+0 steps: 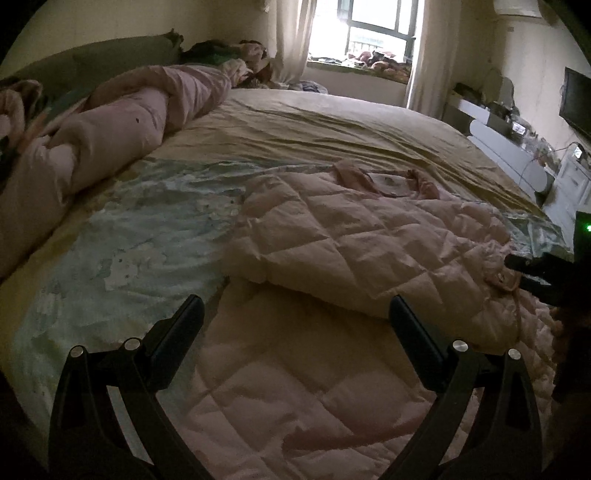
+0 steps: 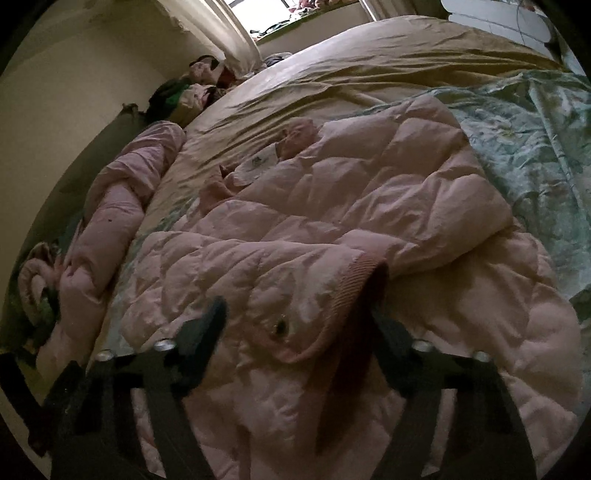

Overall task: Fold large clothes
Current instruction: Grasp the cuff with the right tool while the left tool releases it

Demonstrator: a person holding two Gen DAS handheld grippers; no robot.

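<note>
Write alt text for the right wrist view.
A pink quilted jacket lies spread on a bed, its ribbed sleeve cuff lying between the open fingers of the right gripper. A tan sheet and a rolled pink duvet lie beyond.

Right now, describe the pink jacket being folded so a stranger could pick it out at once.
Start at the big bed under the window. On its near side, partly over a pale green floral sheet, lies the pink quilted jacket, one side folded over itself. Unlike the pink duvet rolled along the headboard side, it is diamond-stitched, with a ribbed cuff.
</note>
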